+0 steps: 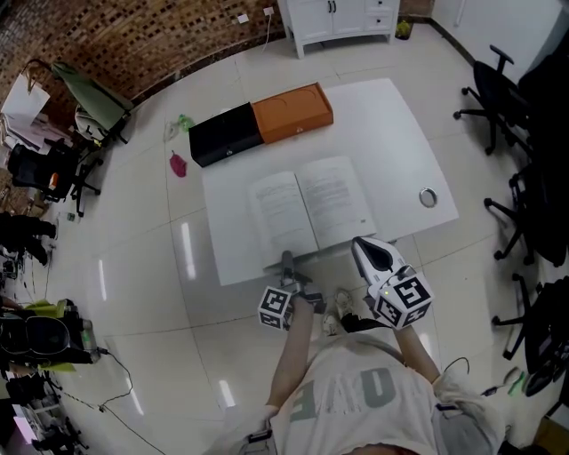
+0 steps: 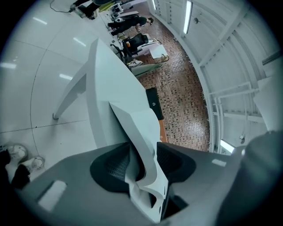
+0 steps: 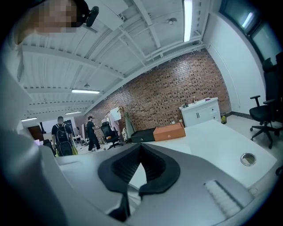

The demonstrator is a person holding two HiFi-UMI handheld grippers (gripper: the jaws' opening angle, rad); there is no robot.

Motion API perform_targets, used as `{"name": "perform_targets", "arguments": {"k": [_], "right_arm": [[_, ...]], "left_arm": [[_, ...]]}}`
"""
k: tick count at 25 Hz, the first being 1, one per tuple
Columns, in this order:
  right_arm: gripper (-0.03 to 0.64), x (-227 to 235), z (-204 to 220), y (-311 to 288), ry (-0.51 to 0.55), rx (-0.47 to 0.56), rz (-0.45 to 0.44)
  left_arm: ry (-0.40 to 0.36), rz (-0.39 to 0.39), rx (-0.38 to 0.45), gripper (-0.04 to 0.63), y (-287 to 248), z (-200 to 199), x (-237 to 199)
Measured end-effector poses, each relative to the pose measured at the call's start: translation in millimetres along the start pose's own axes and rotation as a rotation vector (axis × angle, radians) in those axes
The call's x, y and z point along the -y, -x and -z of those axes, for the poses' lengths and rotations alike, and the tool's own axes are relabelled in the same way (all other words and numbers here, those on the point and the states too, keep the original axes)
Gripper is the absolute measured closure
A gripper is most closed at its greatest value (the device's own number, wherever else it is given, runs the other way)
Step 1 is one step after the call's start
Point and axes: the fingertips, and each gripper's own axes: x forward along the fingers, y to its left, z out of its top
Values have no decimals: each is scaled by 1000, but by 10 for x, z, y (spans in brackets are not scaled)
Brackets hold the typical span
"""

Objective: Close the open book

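While flat paper book [image 1: 331, 197] lies open | left fingers [image 2: 110, 170] released | right fingers [image 3: 161, 170] clenched

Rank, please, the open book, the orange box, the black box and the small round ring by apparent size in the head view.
1. The open book, clearly largest.
2. The orange box and black box look about alike, so I won't separate them.
3. The round ring, smallest.

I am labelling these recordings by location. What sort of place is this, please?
Probably a large shared office or lab workspace, not a home: black office chairs stand on a glossy tiled floor, a brick wall runs behind a white cabinet, and tube lights hang under a white ceiling.
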Motion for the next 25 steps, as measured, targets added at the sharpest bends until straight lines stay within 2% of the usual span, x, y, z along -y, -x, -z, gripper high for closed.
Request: {"name": "perform_targets", "arguments": {"k": [2,4,6,9,19,21,25], "right_arm": [[614,19,13,4,2,-4,-6],[614,33,33,10,3,-9,-10],[614,40,60,3,3,-18,-13],[614,34,68,-16,5,-23,-16],[614,-104,87,37,23,-24,-31],[614,-130,82,80,31,-17,-33],[614,-102,73,167,35,-2,-17]], "left_arm": [[-15,-1,34,404,14,-16,-23],[-69,-16,51,431,21,-34,-39],[-114,-40,57,435,23,-41,-56],[-143,-59,61,443,26,-59,-72],[-363,-54,79,472,121,-57,182],[-415,-48,82,477,134,-52,244],[-571,-42,98,484,163,-36,416]]}}
